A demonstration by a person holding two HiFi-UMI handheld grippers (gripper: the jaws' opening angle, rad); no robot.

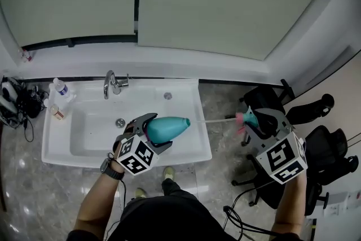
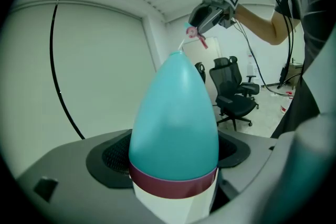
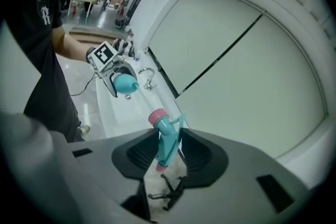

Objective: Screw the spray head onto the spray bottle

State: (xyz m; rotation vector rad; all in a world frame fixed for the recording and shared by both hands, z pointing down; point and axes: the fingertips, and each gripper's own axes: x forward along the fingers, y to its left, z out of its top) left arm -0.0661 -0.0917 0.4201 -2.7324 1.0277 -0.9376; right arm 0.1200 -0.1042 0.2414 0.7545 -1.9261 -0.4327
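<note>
A teal spray bottle with a dark red band lies sideways over the sink, mouth pointing right. My left gripper is shut on its lower body. In the left gripper view the bottle fills the space between the jaws of the left gripper. To the right, my right gripper is shut on the teal spray head with its pink collar. The spray head sits upright between the jaws of the right gripper. Its thin dip tube reaches toward the bottle's mouth; whether the tip is inside, I cannot tell.
A white sink with a chrome faucet lies below the bottle. Small bottles stand at its left rim, with cables beyond. Black office chairs stand at the right on the grey marble floor.
</note>
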